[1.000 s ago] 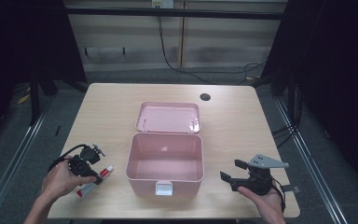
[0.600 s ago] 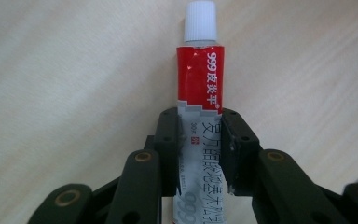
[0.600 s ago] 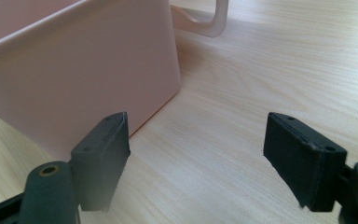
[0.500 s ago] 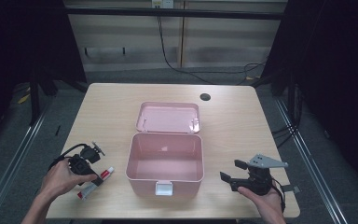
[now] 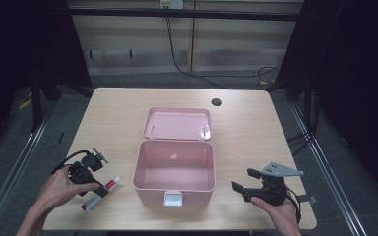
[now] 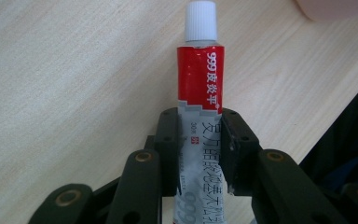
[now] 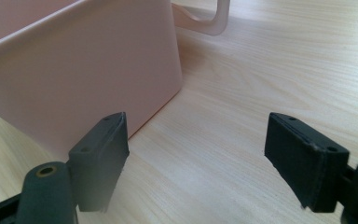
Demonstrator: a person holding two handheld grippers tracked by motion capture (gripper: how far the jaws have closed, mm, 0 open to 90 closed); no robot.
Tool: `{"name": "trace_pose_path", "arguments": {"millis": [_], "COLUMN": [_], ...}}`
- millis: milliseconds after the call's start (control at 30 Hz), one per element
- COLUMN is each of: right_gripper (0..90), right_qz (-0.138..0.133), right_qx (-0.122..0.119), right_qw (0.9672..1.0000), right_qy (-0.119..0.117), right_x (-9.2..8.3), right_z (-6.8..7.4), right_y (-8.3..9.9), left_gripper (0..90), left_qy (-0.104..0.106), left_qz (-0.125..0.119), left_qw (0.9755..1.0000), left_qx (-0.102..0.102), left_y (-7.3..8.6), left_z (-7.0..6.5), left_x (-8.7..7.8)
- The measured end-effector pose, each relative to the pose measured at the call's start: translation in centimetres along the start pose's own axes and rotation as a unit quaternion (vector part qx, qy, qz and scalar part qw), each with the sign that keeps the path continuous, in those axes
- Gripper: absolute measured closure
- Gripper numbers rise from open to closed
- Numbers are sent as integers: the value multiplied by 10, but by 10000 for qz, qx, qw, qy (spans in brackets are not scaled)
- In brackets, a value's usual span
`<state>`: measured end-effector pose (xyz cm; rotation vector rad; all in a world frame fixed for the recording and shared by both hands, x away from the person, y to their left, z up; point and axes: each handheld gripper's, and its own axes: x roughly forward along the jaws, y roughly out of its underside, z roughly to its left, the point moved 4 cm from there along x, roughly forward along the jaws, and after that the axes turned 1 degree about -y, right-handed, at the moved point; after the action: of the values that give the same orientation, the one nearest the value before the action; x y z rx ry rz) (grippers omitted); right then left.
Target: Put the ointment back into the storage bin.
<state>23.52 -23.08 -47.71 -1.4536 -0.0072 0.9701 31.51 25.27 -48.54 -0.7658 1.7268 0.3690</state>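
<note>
Already clamped: left gripper [image 6: 199, 140] pinching the flat lower half of the red-and-white ointment tube [image 6: 199, 100], white cap pointing straight ahead along the jaws. Lying on the table [image 5: 113, 118], just left of the open pink box [image 5: 173, 165]. Right gripper [image 7: 205, 156] gaping wide, empty, beside the box's right wall.

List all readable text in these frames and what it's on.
"999皮炎平": white print on the red band of the tube, left gripper view.
"30" by a small red mark: on the tube's silver part, partly hidden by the fingers.
Large grey characters and "999" lower on the tube: cut off by the fingers, not fully readable.
High view: tube print too small to read.
Pink box: no text visible.
</note>
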Motion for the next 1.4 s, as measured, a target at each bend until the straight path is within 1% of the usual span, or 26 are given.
{"name": "trace_pose_path", "arguments": {"millis": [100,167,233,267,300,333,400,433,533,567,600,633,667,700,767,800,833,867,900,1033,1133,1200,1267,1300,1367,1400], "right_gripper": [213,213,213,213,212,212,212,211,211,211,211,210,210,209,209,209,208,208,208,208,207,206,205,205,204,204], "right_qz": [-10,-13,-9,-5,-5,-7,-3,-2,-14,-15,-16,-19,-20,-17,-18,-17,-15,-19,-19,-27,-26,-26,-19,-30,-35,-35], "right_qx": [-1,-2,0,2,5,3,4,4,4,5,4,1,-1,-1,5,3,2,-1,5,3,2,-3,21,15,8,8], "right_qw": [10000,10000,10000,10000,10000,10000,10000,10000,10000,10000,10000,10000,10000,10000,10000,10000,10000,10000,10000,10000,10000,10000,10000,10000,10000,10000], "right_qy": [13,15,7,6,5,4,-2,-3,-9,-9,-9,-12,-12,-13,-11,-15,-15,-6,-7,-9,-17,-21,-19,-20,-26,-28], "right_x": [0,-1,-1,-1,-1,0,-1,-1,-1,-1,-1,-1,-1,-1,-1,-1,-1,-1,-2,-2,-2,-2,-2,-2,-2,-2], "right_z": [-1,-1,-1,-1,-1,-1,-1,-1,-1,-1,0,0,0,0,0,0,0,0,0,-1,0,-1,0,0,0,0], "right_y": [0,0,0,0,0,0,0,0,0,0,0,0,0,0,0,0,0,0,0,0,0,0,0,0,-1,-1], "left_gripper": [709,709,708,709,709,709,709,709,709,709,709,709,709,709,709,709,709,709,709,709,709,708,709,709,709,709], "left_qy": [19,16,15,7,-34,-122,-96,-58,-37,-15,15,-30,-70,-103,-71,-96,-100,-56,-40,9,44,17,112,121,35,46], "left_qz": [-2,43,18,-36,-23,-20,-16,-25,-88,-77,-132,-171,-157,-140,-206,-197,-233,-247,-239,-285,-246,-337,-445,-449,-420,-446], "left_qw": [10000,9998,9997,9998,9997,9996,9997,9996,9994,9993,9991,9989,9988,9984,9982,9981,9980,9981,9979,9981,9976,9974,9970,9971,9973,9972], "left_qx": [96,208,243,203,223,248,240,292,323,370,403,445,465,533,560,579,576,557,599,543,647,633,624,604,604,599], "left_y": [0,-1,-2,-2,-2,-3,-3,-3,-4,-4,-5,-5,-5,-5,-6,-6,-7,-8,-8,-10,-10,-10,-9,-9,-9,-9], "left_z": [-3,-4,-5,-5,-5,-5,-7,-7,-10,-11,-13,-14,-15,-16,-19,-19,-20,-20,-21,-24,-26,-26,-26,-26,-26,-25], "left_x": [-3,-6,-10,-12,-13,-15,-18,-20,-24,-26,-28,-31,-32,-34,-38,-40,-41,-43,-45,-51,-54,-58,-62,-64,-66,-68]}}
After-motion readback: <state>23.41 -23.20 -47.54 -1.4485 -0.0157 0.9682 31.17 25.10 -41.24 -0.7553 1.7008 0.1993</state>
